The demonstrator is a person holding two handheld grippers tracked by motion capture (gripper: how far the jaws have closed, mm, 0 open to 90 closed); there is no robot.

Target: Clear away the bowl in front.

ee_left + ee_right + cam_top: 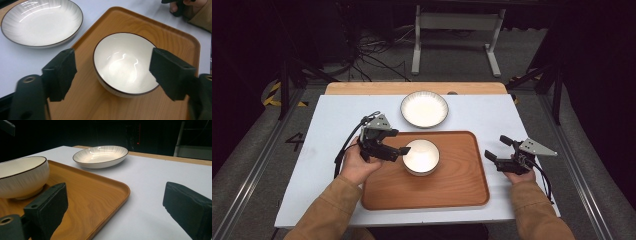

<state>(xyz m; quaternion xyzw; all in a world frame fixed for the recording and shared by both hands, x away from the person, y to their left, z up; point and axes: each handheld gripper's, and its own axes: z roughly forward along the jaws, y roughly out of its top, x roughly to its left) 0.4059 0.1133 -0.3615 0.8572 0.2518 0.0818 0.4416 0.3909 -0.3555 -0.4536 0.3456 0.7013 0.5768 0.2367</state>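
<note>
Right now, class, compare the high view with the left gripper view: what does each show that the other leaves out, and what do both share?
High view alone: both brown sleeves, the left gripper beside the bowl, the whole white tabletop, the grey floor with cables.

Left gripper view alone: its own two black jaws standing wide apart, framing the bowl's glossy inside close up.

Shared: the small white dark-rimmed bowl on the brown wooden tray, the wide white ribbed plate on the table beyond the tray, and the right gripper.
</note>
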